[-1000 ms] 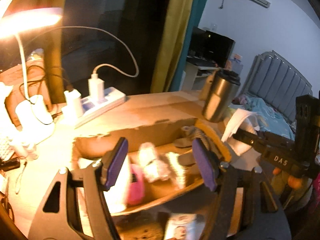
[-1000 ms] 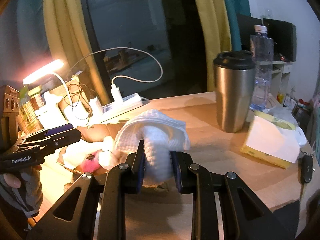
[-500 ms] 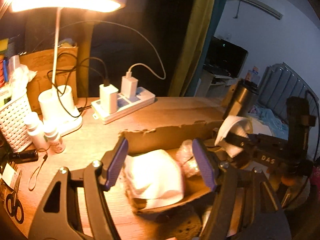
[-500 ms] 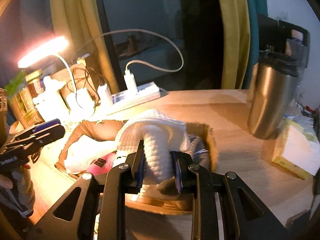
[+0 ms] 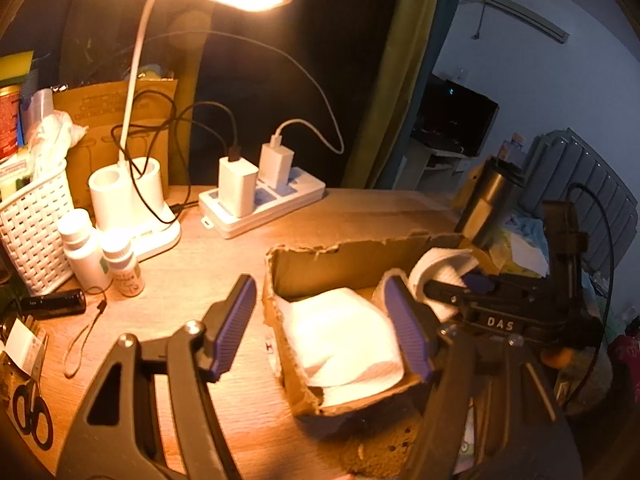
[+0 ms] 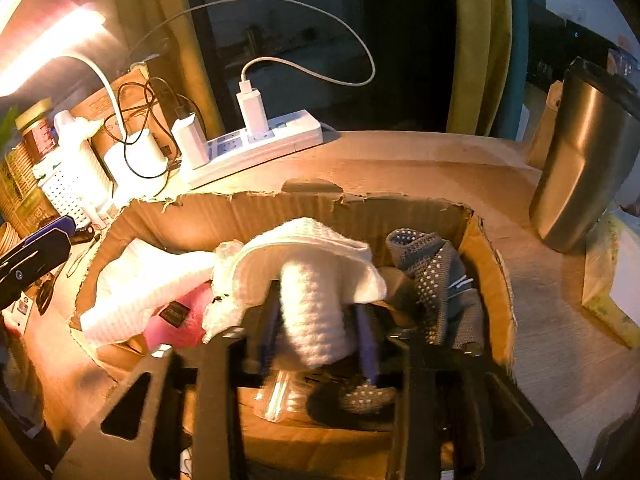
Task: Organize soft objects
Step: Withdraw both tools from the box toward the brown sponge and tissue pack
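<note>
Right gripper (image 6: pixel 316 332) — jaws opening, white knitted item (image 6: pixel 312 304) between them, over the cardboard box (image 6: pixel 304 208). Left gripper (image 5: pixel 320 328) — jaws apart, empty, beside the box's near end. Risk: the knit likely snags a pad and drags out on withdrawal.

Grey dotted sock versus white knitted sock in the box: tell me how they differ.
The grey dotted sock is dark with pale grip dots; the white knitted sock is plain. The grey one lies crumpled at the cardboard box's right end; the white one stands between the opening jaws of the right gripper. Both are inside the box.
</note>
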A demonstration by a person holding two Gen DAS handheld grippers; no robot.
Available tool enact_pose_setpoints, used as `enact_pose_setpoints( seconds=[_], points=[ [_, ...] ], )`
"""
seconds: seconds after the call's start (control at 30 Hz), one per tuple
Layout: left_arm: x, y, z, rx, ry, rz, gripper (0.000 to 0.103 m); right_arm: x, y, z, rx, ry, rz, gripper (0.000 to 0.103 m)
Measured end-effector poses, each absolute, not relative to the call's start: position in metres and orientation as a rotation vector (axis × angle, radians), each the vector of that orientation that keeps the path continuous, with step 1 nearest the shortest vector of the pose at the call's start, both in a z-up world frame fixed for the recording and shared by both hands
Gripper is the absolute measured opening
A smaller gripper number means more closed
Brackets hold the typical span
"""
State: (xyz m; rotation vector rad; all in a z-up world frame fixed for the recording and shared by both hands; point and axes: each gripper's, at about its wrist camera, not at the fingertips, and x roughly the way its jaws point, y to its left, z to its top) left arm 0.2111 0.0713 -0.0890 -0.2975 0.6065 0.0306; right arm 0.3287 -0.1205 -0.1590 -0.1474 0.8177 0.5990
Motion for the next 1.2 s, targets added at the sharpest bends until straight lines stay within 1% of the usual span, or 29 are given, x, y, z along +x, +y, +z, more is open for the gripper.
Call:
enact_pose_setpoints(
  seconds=[0.03, 0.1, 0.2, 0.47, 0.87, 1.2],
  points=[
    [0.210, 0.072, -0.088, -0.297, 0.605, 0.031, 0.068, 0.328, -0.120, -0.158, -0.147, 0.818, 0.599, 0.053],
    [0.206, 0.071, -0.086, -0.295, 0.600, 0.030, 0.068, 0.327, -0.119, -0.157, -0.144, 0.814, 0.587, 0.057],
    [0.200, 0.070, -0.084, -0.292, 0.596, 0.028, 0.068, 0.325, -0.125, -0.152, -0.132, 0.802, 0.566, 0.059],
    [0.185, 0.059, -0.077, -0.283, 0.596, 0.022, 0.068, 0.308, -0.148, -0.134, -0.097, 0.759, 0.523, 0.059],
    [0.154, 0.040, -0.068, -0.265, 0.579, -0.002, 0.068, 0.257, -0.162, -0.109, -0.096, 0.687, 0.543, 0.059],
    [0.130, 0.035, -0.074, -0.261, 0.592, -0.004, 0.068, 0.218, -0.165, -0.109, -0.090, 0.676, 0.570, 0.059]
  ],
)
